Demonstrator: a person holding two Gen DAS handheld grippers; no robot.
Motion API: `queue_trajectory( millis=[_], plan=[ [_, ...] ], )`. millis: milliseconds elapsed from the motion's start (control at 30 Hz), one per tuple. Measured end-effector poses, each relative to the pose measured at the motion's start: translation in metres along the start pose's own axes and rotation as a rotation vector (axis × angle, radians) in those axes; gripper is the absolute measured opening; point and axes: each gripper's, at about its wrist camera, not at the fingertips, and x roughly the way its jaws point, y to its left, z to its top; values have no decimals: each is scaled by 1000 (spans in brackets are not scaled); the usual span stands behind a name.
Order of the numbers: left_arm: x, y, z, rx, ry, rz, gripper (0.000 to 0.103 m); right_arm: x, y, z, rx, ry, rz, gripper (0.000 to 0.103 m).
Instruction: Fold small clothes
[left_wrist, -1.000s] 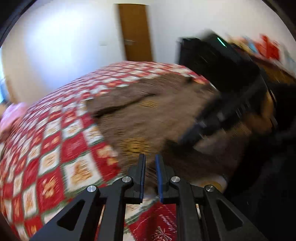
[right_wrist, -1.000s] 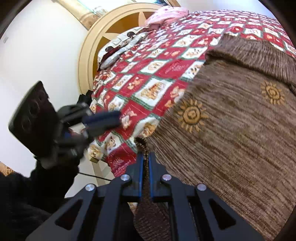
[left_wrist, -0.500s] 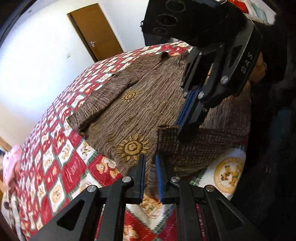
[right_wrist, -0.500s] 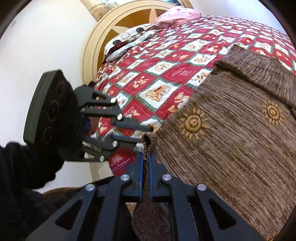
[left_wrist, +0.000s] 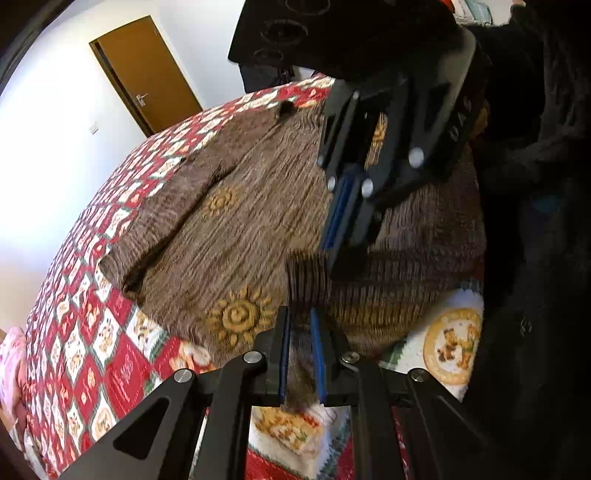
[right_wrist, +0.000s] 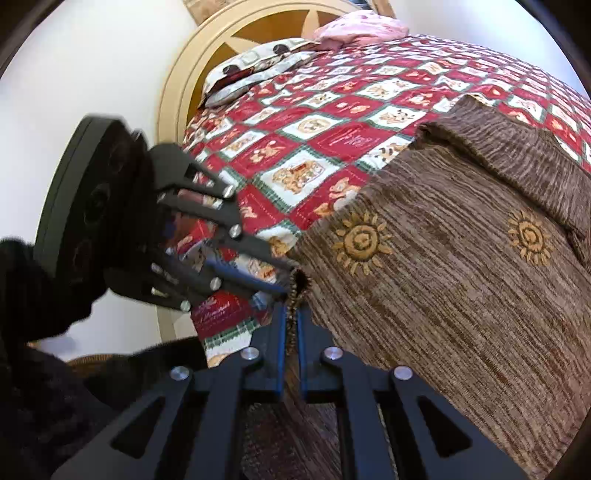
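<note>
The brown sweater (right_wrist: 450, 295) is a coarse, matt knit with streaky ribbing and raised golden sun motifs (right_wrist: 360, 242) stitched into it – its hem edge looks ribbed and slightly frayed where it bunches. Under it, the quilt (right_wrist: 332, 122) is soft printed cloth, stitched in red and cream squares, matt throughout. The left gripper (left_wrist: 300, 354) and right gripper (right_wrist: 290, 332) are matt black plastic with smooth blue pads (left_wrist: 283, 354) and small shiny metal screw heads (left_wrist: 252, 357). The door (left_wrist: 147, 72) is smooth brown wood with a metal handle – the headboard (right_wrist: 221, 44) looks like painted wood with a slight sheen. The walls are plain, matt white.
</note>
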Motion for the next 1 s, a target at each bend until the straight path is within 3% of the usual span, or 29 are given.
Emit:
queue_trajectory(
  millis=[233,400,500,567,633,700,767,867,1000],
  plan=[
    [16,-15,8,69,10,-5,11,6,-11,7,56,-20,87,9],
    [14,-11,12,-11,-24,-4,15,6,-16,7,93,-20,188,9],
    [26,-10,12,-58,-23,44,15,8,-26,9,140,-20,177,9],
    [39,-12,11,-63,20,40,15,10,-36,7,188,-17,153,9],
    [48,-14,8,-56,72,27,15,1,-46,5,240,-60,132,14],
    [46,-12,5,-72,63,31,15,-19,-56,0,300,-138,93,15],
    [38,-5,4,-114,39,10,16,-38,-62,-5,334,-196,57,24],
    [28,1,3,-148,-2,-29,18,-61,-68,-14,364,-266,19,53],
    [42,-7,8,-68,57,-47,20,-71,-77,-23,401,-291,-13,57]
  ],
)
